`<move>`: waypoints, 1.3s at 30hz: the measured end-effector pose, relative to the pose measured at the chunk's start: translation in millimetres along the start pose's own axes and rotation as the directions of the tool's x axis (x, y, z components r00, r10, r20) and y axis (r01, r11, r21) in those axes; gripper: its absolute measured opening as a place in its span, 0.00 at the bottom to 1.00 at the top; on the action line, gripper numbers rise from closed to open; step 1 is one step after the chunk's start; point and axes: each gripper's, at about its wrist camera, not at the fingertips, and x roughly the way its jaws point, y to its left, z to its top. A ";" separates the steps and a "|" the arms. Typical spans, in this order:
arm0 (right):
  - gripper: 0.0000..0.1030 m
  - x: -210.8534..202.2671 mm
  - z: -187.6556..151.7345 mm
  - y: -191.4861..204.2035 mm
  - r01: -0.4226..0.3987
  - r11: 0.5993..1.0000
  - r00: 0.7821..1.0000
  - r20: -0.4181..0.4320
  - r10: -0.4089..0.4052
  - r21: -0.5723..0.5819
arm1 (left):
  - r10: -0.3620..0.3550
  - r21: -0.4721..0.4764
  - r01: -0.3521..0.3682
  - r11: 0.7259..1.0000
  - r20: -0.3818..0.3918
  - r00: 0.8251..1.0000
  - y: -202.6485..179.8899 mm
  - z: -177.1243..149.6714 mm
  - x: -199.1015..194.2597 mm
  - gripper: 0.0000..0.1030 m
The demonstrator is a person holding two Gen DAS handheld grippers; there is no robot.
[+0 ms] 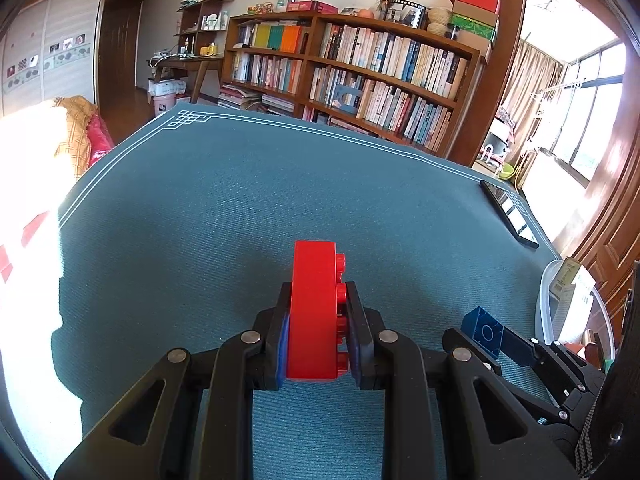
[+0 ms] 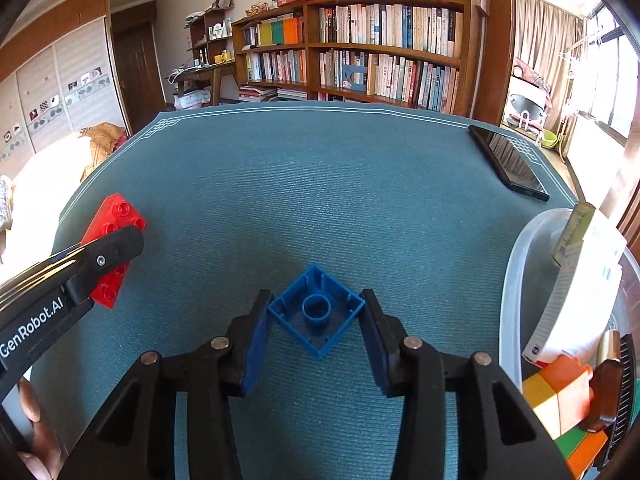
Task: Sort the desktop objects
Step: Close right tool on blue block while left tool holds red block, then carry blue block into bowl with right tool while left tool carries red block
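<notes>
A red brick (image 1: 314, 312) is seen clamped on edge between the jaws of the left gripper (image 1: 316, 332), its studs turned to the right, and it is held above the teal mat (image 1: 240, 200) that covers the worktop. In the right wrist view the same brick (image 2: 116, 216) is seen at the left, with fingertips of the person's hand (image 2: 34, 412) visible at the lower left edge. A blue brick (image 2: 316, 312) is found between the jaws of the right gripper (image 2: 316, 332), hollow underside up and turned corner-on; the pads are set against its left and right corners, though it cannot be told whether it is firmly pressed. A black phone (image 2: 508, 162) is laid near the far right corner of the mat. A clear plastic tub (image 2: 516, 280) is placed at the right edge, and paper boxes and an orange and green brick (image 2: 568, 396) are held in it.
</notes>
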 end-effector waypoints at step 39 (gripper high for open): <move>0.46 -108.1 -27.0 -116.8 0.201 0.934 0.955 0.153 -0.254 0.296 | -0.061 0.175 0.049 0.983 0.064 0.996 -61.3 -13.5 -28.3 0.24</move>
